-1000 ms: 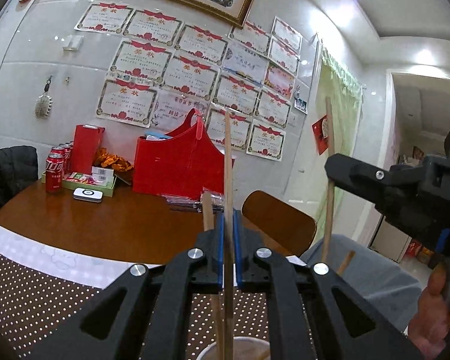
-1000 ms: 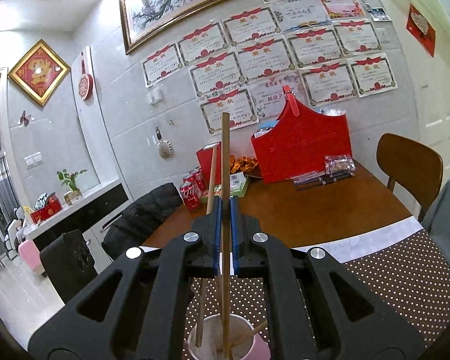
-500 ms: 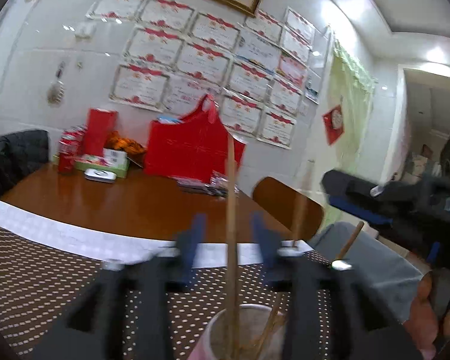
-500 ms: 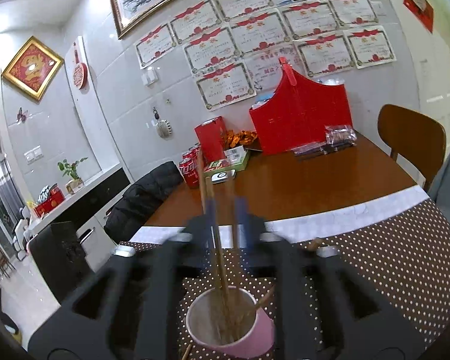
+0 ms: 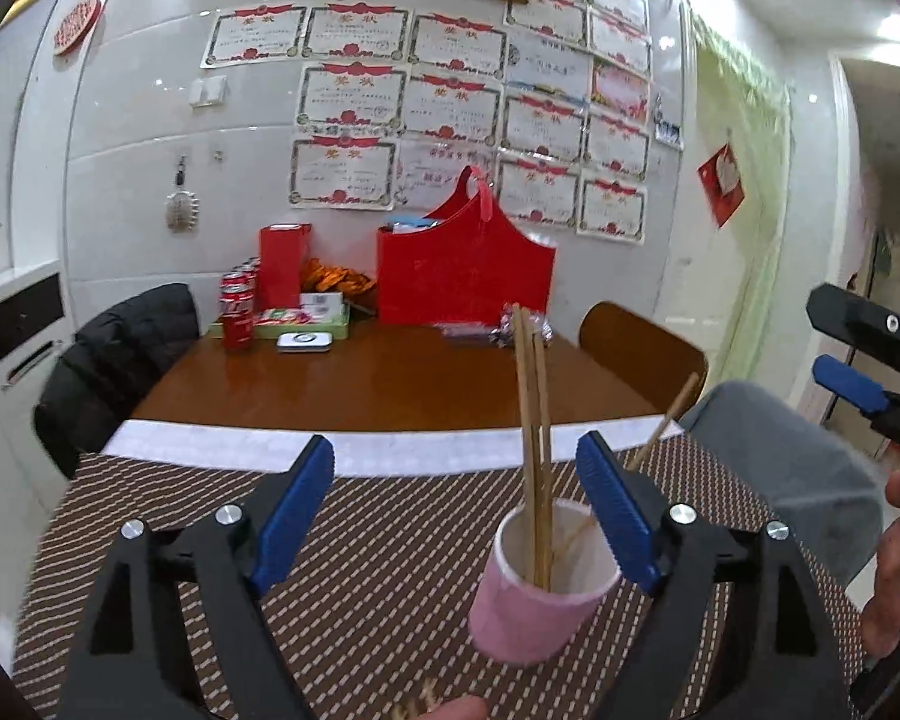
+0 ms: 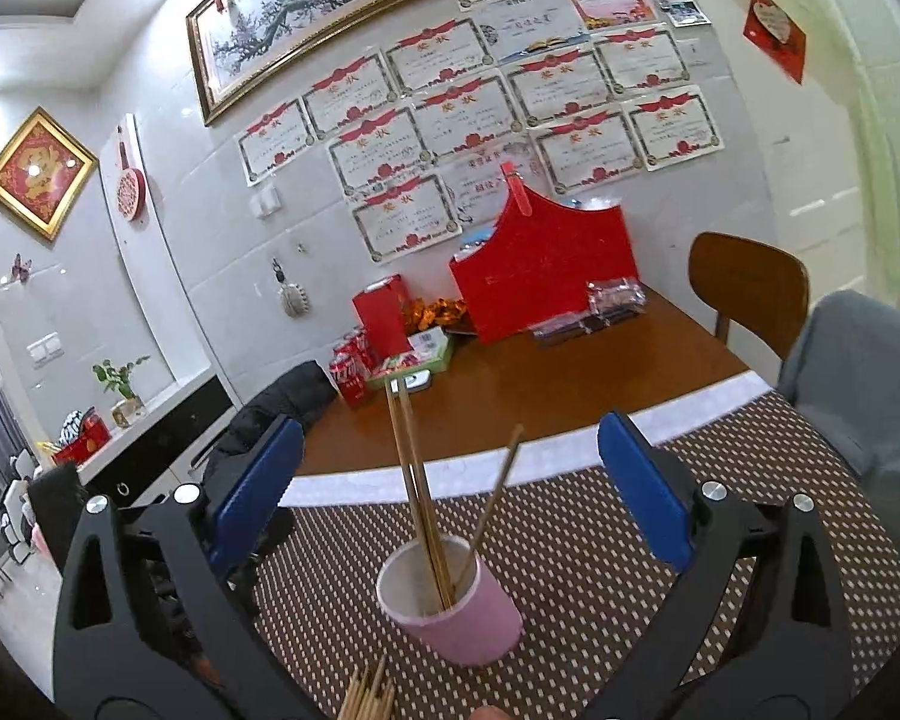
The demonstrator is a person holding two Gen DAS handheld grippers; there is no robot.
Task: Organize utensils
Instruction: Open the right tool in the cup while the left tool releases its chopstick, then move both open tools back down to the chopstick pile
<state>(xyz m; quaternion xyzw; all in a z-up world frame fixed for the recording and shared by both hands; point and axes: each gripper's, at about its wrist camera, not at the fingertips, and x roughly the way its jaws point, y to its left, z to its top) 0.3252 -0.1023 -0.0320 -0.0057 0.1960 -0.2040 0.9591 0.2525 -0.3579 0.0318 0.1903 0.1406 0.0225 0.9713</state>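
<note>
A pink cup (image 5: 540, 600) stands on the dotted brown mat and also shows in the right wrist view (image 6: 456, 612). Wooden chopsticks (image 5: 534, 438) stand in it, two upright together and one leaning right; they also show in the right wrist view (image 6: 417, 486). My left gripper (image 5: 456, 516) is open and empty, its blue pads either side of the cup. My right gripper (image 6: 450, 480) is open and empty above the cup; part of it shows at the right edge of the left wrist view. A bundle of loose chopsticks (image 6: 369, 690) lies at the bottom edge.
The brown dotted mat (image 6: 570, 540) covers the near end of a wooden table (image 5: 390, 378). At the far end stand a red bag (image 5: 465, 270), cola cans (image 5: 237, 309), a red box (image 5: 282, 264) and snack packets. A wooden chair (image 5: 642, 348) stands to the right.
Both grippers were shut on upright chopsticks above the cup. They opened, the chopsticks dropped into the cup, and both grippers drew back.
</note>
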